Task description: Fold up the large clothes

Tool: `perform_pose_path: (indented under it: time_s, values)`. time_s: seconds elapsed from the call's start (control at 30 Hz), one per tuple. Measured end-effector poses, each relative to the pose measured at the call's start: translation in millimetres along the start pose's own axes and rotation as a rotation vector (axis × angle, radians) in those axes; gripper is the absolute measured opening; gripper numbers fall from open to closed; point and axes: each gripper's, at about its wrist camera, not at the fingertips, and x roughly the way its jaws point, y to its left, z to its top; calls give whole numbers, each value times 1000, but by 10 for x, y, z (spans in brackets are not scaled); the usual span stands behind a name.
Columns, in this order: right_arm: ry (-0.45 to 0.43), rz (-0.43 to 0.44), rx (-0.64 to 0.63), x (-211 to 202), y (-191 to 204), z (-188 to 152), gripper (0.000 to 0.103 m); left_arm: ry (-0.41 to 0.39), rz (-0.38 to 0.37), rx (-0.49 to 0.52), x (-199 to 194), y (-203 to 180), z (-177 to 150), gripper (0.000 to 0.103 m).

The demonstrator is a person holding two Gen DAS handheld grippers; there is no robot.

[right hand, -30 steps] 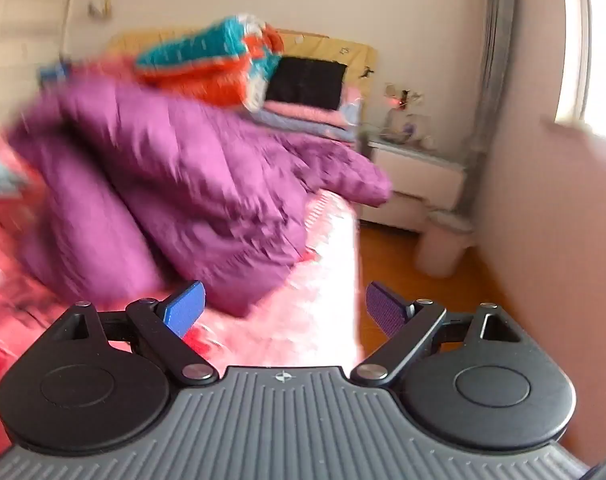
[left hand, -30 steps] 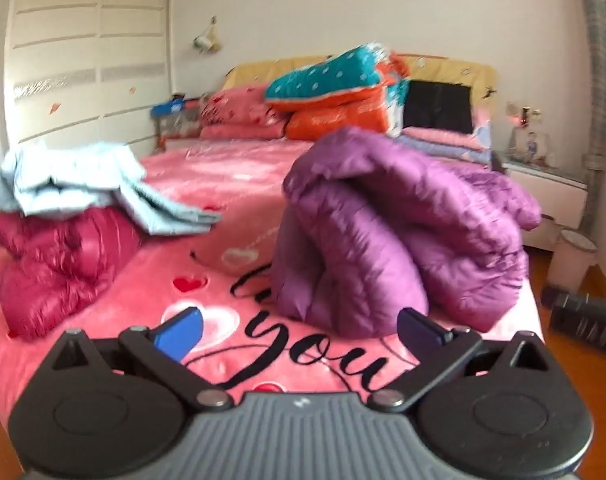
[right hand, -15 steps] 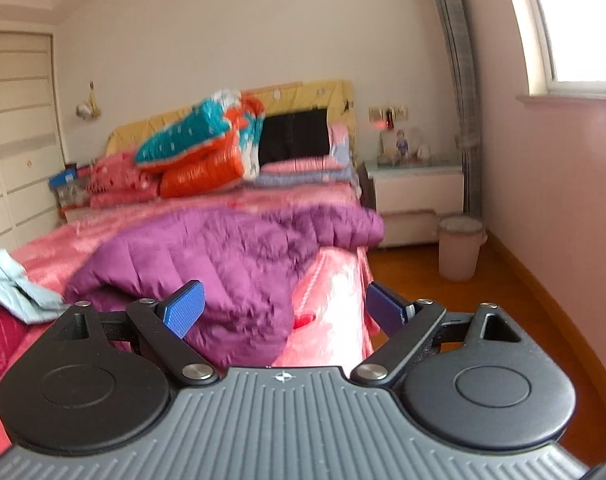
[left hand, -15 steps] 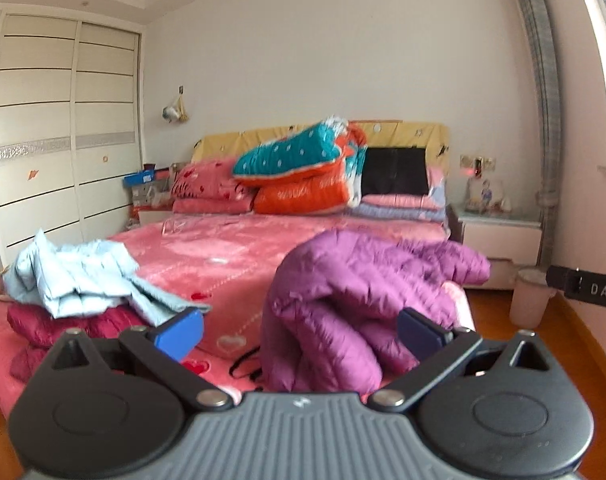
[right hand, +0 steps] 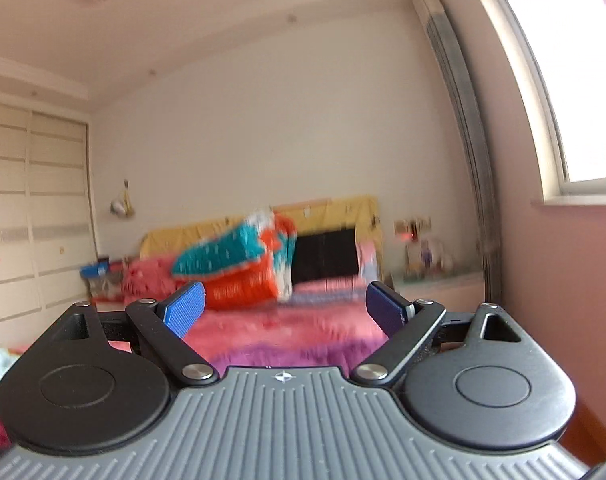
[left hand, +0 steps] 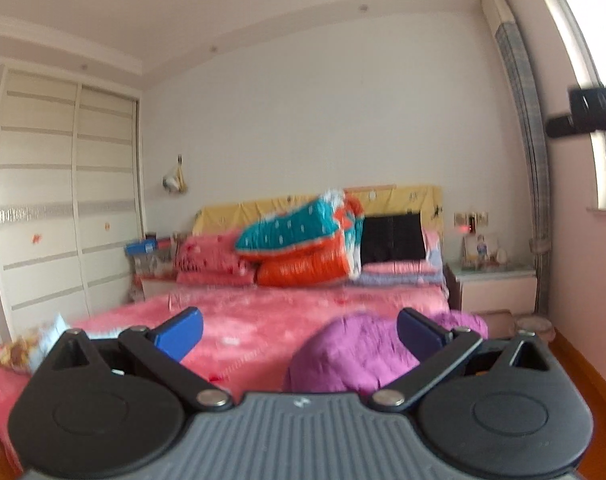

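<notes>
Bedroom, pink plush bed (left hand: 263,320) | purple quilted jacket (left hand: 355,356) bunched on the bed's near right part | left gripper (left hand: 299,330) spread wide, empty, raised above it | right gripper (right hand: 283,308) likewise released, empty | teal-and-orange folded quilts (left hand: 303,244) stacked at headboard

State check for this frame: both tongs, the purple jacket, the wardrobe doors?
Left tongs: open, empty.
Right tongs: open, empty.
Purple down jacket: bunched on the pink bed, ungripped.
Wardrobe doors: closed.
</notes>
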Motion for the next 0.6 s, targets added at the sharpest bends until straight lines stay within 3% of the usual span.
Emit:
perform_pose_path:
  time_s: [0.17,0.2,0.37,0.5,0.6]
  values:
    - [-127,-23,8,-68,255,425,103,-89,33,66,-60,141,502,102]
    - [-151,-36,-14,82,343,528,103,-104,41,79,-71,161,586,102]
    - [-303,-86,-109,-35,697,1086,103,-196,138,245,-147,222,1031,102]
    - [-407,-97,-128,-85,726,1421,103,-211,152,228,-180,307,1128,102]
    - [-381,-56,-92,-173,699,1313,103,-216,91,154,-221,309,911,102]
